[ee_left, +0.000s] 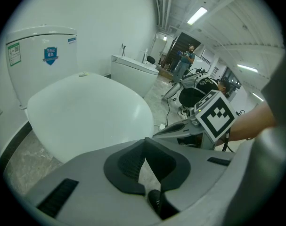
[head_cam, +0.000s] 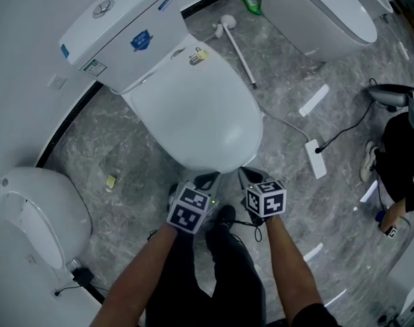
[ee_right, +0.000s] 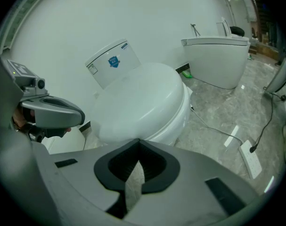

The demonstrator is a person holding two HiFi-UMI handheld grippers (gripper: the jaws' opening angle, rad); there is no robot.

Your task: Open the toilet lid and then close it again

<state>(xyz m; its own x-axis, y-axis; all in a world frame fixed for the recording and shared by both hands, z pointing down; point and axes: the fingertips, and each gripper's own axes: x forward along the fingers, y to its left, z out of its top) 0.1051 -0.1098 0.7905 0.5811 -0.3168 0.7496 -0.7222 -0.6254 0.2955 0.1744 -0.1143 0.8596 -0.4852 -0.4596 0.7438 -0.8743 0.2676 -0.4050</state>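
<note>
The white toilet has its lid down, so opening has not begun. The left gripper and right gripper hover by the lid's front edge, fingers pressed together, empty. Next they should hook under it and lift

Dim, even light; both gripper views bulge, edges vignetted black.

**Front rim crowded, sides partly free**

Closed toilet lid fills the space just ahead of L gripper & R gripper, both w/ jaws together, side by side near its front edge. Cistern walls off the back. Floor at head view's left is mostly bare; at right a toilet brush, cable & power strip lie in the way.
</note>
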